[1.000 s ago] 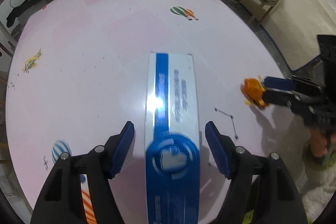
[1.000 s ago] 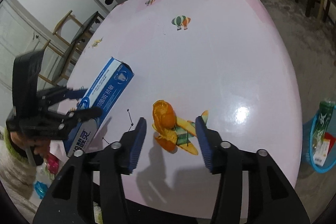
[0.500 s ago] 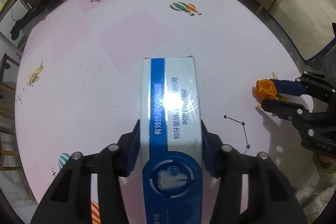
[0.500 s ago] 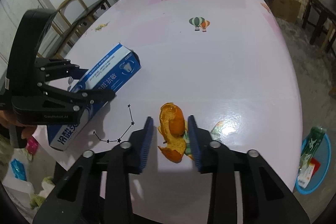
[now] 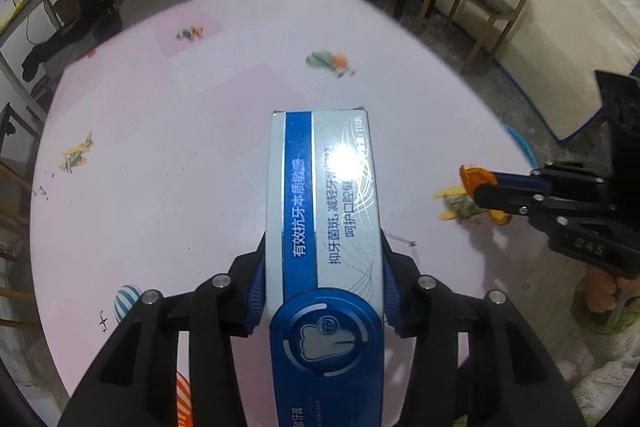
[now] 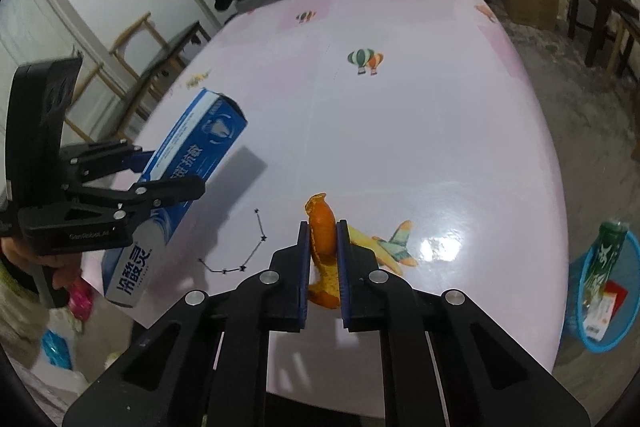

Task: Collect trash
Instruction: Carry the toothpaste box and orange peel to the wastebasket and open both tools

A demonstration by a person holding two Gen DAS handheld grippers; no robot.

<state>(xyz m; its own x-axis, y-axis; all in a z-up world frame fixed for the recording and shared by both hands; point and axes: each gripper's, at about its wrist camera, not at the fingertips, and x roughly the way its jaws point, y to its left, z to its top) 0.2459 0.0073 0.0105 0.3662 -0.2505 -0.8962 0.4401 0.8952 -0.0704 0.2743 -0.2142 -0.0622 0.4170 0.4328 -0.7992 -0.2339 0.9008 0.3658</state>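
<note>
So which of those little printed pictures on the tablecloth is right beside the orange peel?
The yellow airplane print, just right of the orange peel. The balloon pair lies much farther up the table, and the star constellation sits to the peel's left.

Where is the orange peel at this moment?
In the right wrist view, the orange peel sits clamped in the right hand-held gripper, beside the printed airplane.

My right tool point(image 6: 323, 247) clamped on an orange peel point(image 6: 322, 227) above the pink counter point(image 6: 420, 131).

The peel stands upright between my two pads, its lower end hanging below them. To the left, my left tool point(image 6: 160, 171) grips a blue toothpaste box point(image 6: 188, 163), raised and casting a shadow on the counter. A blue basket point(image 6: 618, 331) holding wrappers sits on the floor at right.
</note>
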